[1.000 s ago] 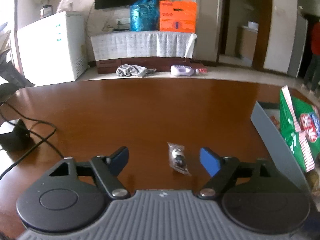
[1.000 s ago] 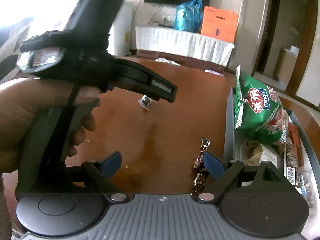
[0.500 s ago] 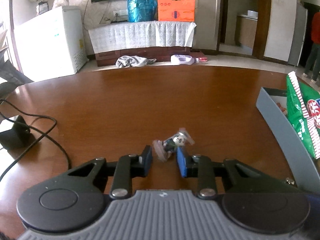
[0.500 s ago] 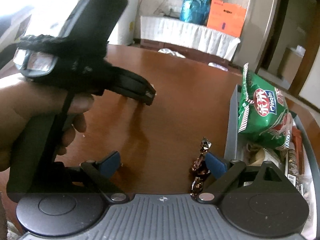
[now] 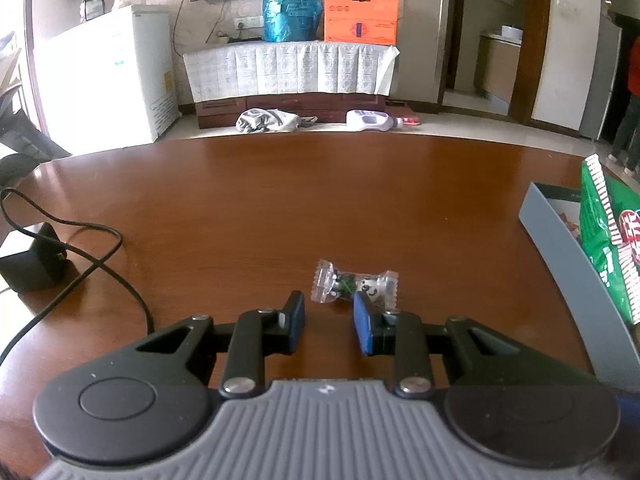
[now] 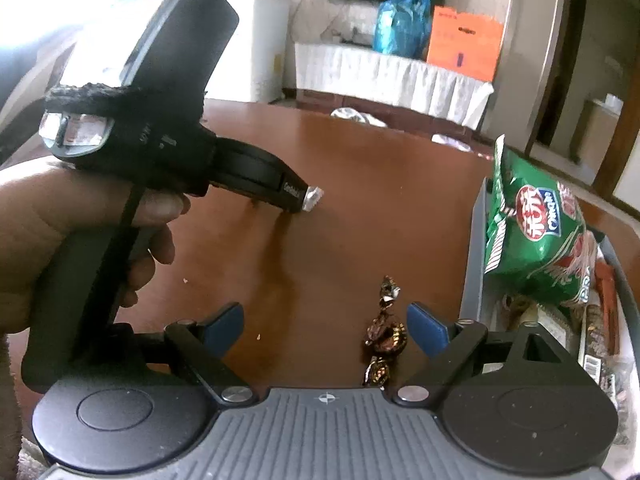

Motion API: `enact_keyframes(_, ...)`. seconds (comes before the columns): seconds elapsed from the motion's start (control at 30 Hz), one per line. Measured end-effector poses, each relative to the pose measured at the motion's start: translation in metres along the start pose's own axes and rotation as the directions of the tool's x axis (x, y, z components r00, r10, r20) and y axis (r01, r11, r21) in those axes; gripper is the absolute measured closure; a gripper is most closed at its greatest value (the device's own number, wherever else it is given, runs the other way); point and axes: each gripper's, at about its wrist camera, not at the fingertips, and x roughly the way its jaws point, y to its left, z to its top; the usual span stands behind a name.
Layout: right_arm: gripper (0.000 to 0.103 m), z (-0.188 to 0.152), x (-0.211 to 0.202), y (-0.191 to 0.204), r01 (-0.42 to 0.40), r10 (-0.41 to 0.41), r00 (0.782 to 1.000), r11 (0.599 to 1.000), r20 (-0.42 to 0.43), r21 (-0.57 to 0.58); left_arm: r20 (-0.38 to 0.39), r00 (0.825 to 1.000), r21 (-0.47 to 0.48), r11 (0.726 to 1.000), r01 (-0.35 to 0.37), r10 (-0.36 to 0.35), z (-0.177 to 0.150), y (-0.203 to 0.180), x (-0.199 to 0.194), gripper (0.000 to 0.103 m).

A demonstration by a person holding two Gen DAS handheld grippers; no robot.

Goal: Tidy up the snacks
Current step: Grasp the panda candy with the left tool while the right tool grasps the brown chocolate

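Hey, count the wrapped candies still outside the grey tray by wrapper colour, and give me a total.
Clear-wrapped candy: 1, pinched in the left tool
Brown foil candy: 1, seemingly a single piece, lying on the table
Total: 2

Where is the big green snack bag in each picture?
Left wrist view: the green snack bag is at the far right edge, standing in the grey tray.
Right wrist view: the green snack bag is right of middle, in the same tray.
Shared landmark: the orange box at the back wall.
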Motion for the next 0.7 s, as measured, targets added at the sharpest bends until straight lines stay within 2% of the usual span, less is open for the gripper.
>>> enact_keyframes(0.13, 0.013, -0.001, -0.002, 0.007, -0.028, 0.028, 1.000, 1.000, 0.011, -0.011, -0.003, 1.000, -0.004, 1.000, -0.003, 0.003, 0.002, 0.001, 0.002, 0.076)
enact_keyframes(0.37, 0.021, -0.003, -0.009, 0.007, -0.098, 0.097, 0.994, 0.995, 0.050, 0.002, -0.003, 1.000, -0.025, 1.000, 0.006, -0.006, 0.004, 0.005, 0.001, 0.076)
enact_keyframes(0.47, 0.021, -0.003, -0.012, 0.006, -0.074, 0.073, 0.995, 0.997, 0.070, 0.007, 0.017, 1.000, -0.038, 0.999, 0.014, -0.013, 0.003, 0.006, 0.000, 0.076)
enact_keyframes(0.57, 0.021, -0.004, -0.012, 0.003, -0.060, 0.059, 0.997, 0.998, 0.057, 0.020, 0.057, 0.998, -0.047, 0.998, 0.041, -0.038, 0.001, 0.004, -0.002, 0.076)
enact_keyframes(0.63, 0.021, -0.004, -0.010, 0.003, -0.057, 0.056, 0.997, 0.998, 0.044, 0.021, 0.054, 0.997, -0.032, 0.998, 0.055, -0.053, 0.000, 0.001, -0.001, 0.075)
enact_keyframes(0.7, 0.021, -0.005, -0.009, 0.005, -0.052, 0.051, 0.998, 0.998, 0.038, 0.019, 0.045, 0.998, -0.026, 0.998, 0.050, -0.049, 0.000, -0.001, 0.002, 0.069)
